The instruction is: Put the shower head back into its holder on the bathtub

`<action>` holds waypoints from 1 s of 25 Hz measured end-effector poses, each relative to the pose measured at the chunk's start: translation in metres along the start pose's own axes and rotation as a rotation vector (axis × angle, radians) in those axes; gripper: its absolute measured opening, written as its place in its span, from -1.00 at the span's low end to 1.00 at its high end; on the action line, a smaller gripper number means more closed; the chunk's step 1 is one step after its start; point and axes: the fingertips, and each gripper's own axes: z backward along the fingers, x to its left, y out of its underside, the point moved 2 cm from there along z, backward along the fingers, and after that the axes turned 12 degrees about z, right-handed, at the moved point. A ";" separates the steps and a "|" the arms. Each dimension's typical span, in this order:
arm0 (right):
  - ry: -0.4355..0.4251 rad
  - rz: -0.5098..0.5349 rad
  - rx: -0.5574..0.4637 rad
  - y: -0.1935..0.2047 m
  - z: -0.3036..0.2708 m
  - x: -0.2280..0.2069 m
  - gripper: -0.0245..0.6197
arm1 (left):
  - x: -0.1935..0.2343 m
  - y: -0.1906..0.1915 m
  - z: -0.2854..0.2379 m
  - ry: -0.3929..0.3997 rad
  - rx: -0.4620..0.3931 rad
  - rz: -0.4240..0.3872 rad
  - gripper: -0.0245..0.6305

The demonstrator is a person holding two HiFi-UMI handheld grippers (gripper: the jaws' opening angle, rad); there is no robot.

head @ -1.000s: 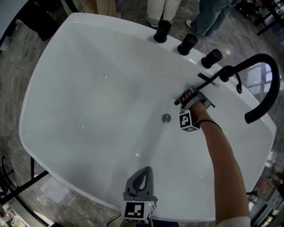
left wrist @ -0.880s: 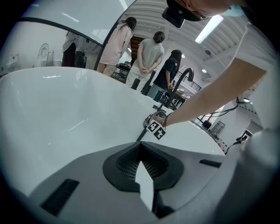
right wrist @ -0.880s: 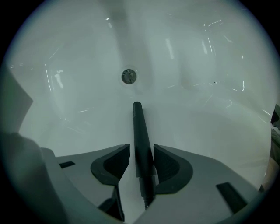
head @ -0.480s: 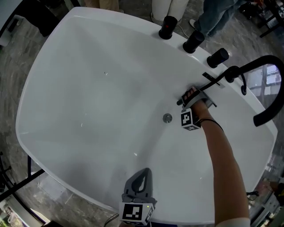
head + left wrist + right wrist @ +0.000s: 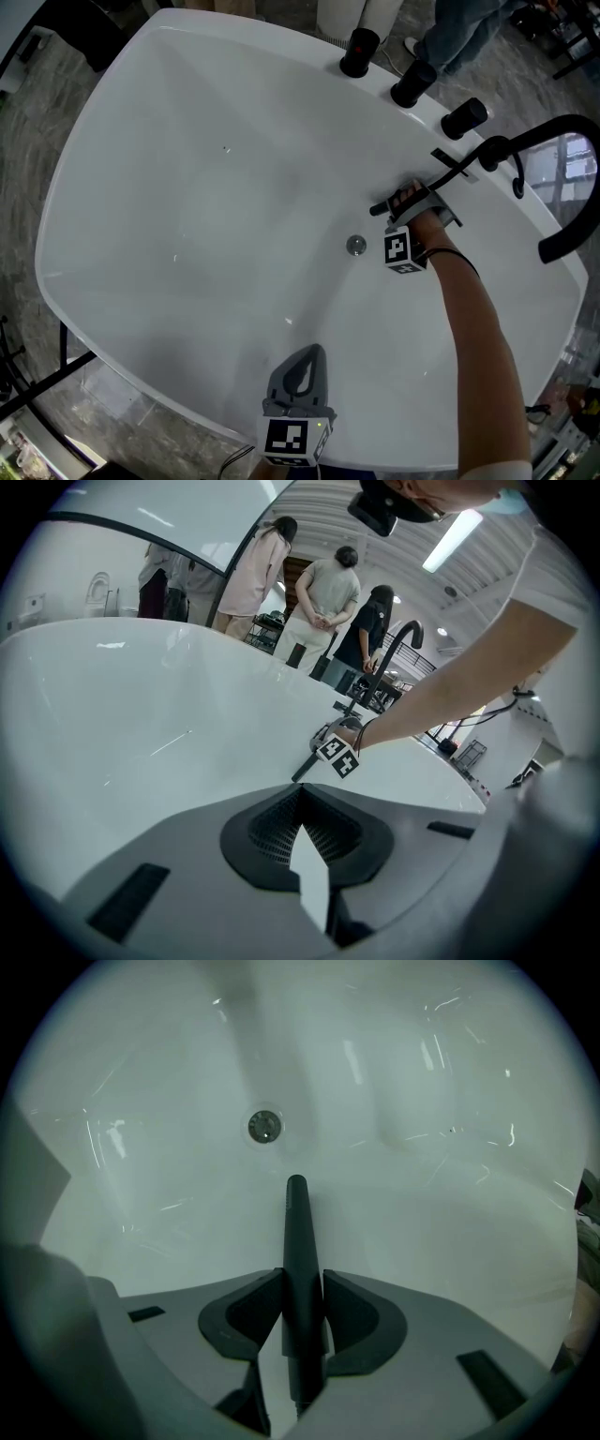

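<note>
right gripper (image 5: 401, 208) clamped on the slim black shower head (image 5: 296, 1232), jaws just been closing, pads now pressing both sides of the wand. held low inside the white bathtub (image 5: 187, 187), tip aimed toward the drain (image 5: 265, 1126), just below the far rim near the curved black spout (image 5: 562, 131) and three black knobs (image 5: 413, 82). left gripper (image 5: 300, 822) closed on nothing, hovering at the near rim, well apart.

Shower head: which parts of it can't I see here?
- Right gripper view: rear end of the shower head, hidden behind the right hand-held gripper, whose jaws have just been closing on it.
- Head view: its middle, covered by the hand.
- Left gripper view: too small for detail.
</note>
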 end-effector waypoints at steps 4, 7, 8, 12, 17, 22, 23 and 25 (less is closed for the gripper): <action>0.028 -0.028 -0.019 0.001 0.009 -0.006 -0.50 | -0.011 -0.002 -0.024 0.002 0.035 -0.031 -0.94; 0.045 -0.050 -0.034 0.002 0.015 -0.010 -0.50 | -0.013 -0.008 -0.040 -0.036 0.061 -0.073 -0.94; 0.050 -0.058 -0.038 0.002 0.018 -0.010 -0.50 | -0.012 -0.011 -0.043 -0.053 0.067 -0.076 -0.93; 0.083 -0.117 -0.060 0.000 0.032 -0.016 -0.50 | -0.014 -0.024 -0.040 -0.074 0.033 -0.048 -0.93; 0.140 -0.128 -0.079 0.001 0.050 -0.027 -0.50 | -0.019 -0.036 -0.028 -0.070 -0.007 -0.061 -0.93; 0.184 -0.145 -0.066 0.017 0.072 -0.042 -0.50 | -0.022 -0.043 -0.015 -0.082 -0.018 -0.049 -0.93; 0.196 -0.147 -0.067 0.020 0.079 -0.046 -0.50 | -0.023 -0.043 -0.011 -0.083 -0.014 -0.045 -0.93; 0.225 -0.150 -0.072 0.026 0.095 -0.054 -0.50 | -0.029 -0.045 -0.004 -0.077 -0.012 -0.040 -0.94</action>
